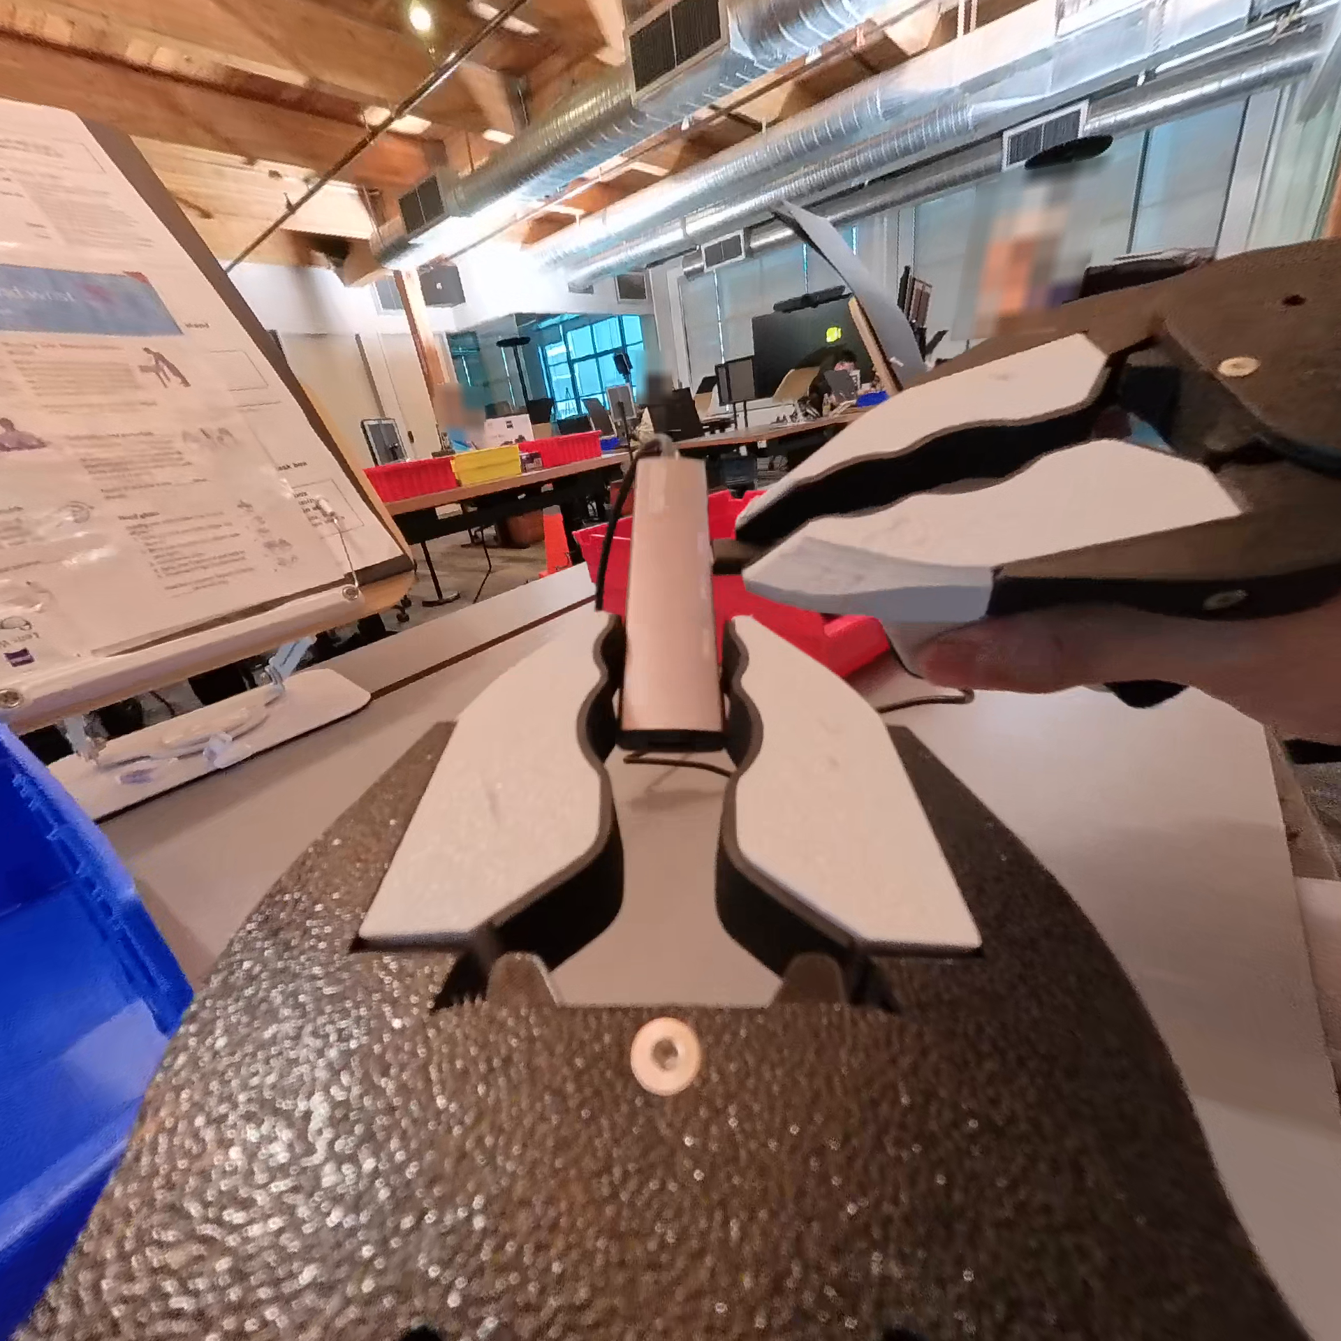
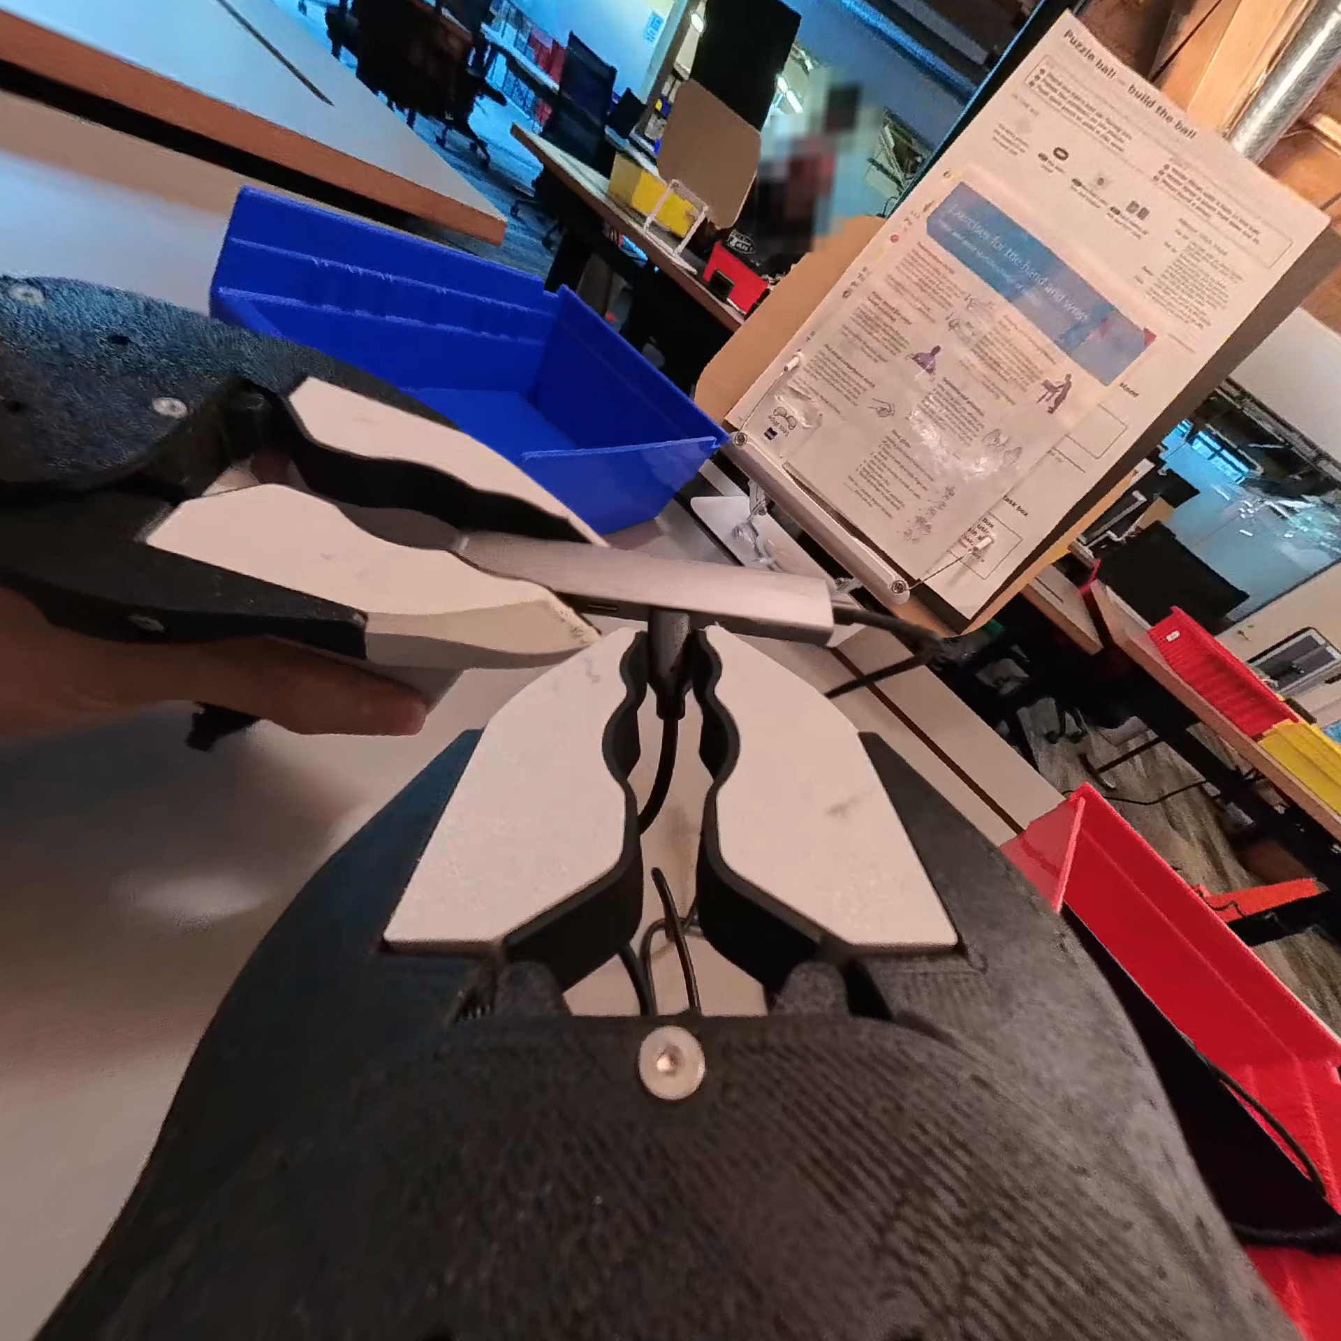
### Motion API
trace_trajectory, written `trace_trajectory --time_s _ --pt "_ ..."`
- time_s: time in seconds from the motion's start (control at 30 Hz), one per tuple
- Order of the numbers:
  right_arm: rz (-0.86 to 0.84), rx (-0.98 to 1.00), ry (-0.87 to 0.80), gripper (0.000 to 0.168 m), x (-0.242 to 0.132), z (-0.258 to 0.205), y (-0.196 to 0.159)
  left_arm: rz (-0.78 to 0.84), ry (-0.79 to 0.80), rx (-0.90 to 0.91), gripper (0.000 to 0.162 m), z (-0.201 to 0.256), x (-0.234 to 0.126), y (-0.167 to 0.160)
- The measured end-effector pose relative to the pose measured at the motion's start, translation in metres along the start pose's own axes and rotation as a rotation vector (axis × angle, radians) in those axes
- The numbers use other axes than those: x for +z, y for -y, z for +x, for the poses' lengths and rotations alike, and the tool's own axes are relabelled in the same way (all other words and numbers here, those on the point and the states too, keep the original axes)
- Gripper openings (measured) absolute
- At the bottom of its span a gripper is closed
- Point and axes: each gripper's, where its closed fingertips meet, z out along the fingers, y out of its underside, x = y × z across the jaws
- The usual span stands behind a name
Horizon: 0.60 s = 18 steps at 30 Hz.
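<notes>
Right hand-held gripper [image 2: 671,657] clamps a black plug [image 2: 669,642]; left hand-held gripper [image 2: 573,580] holds the grey hub [image 2: 653,580].

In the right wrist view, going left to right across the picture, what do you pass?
Left gripper → blue bin → silver hub it holds, with the right gripper pinching a black plug beneath → instruction sheet stand → red bin.

Your left wrist view is bright and warm, lit from ceiling lamps [image 1: 421,16] and far windows [image 1: 591,355]. Your right wrist view runs cooler, with a blue cast far left. Both bend straight lines toward the edges. Glare speckles the near gripper body [image 1: 435,1161]. The blue bin [image 1: 65,979] at near left blurs, and the counter [image 2: 109,907] smears softly.
</notes>
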Motion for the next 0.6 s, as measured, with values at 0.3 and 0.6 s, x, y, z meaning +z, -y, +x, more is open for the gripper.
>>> trace_trajectory --time_s 0.3,0.6 --pt "0.017 0.267 0.072 0.012 0.007 -0.002 -0.012 -0.042 0.072 0.056 0.026 -0.004 0.0 -0.001" --pt "-0.019 0.257 0.133 0.012 0.001 0.001 -0.008 -0.051 0.119 0.123 0.027 -0.003 0.0 0.007"
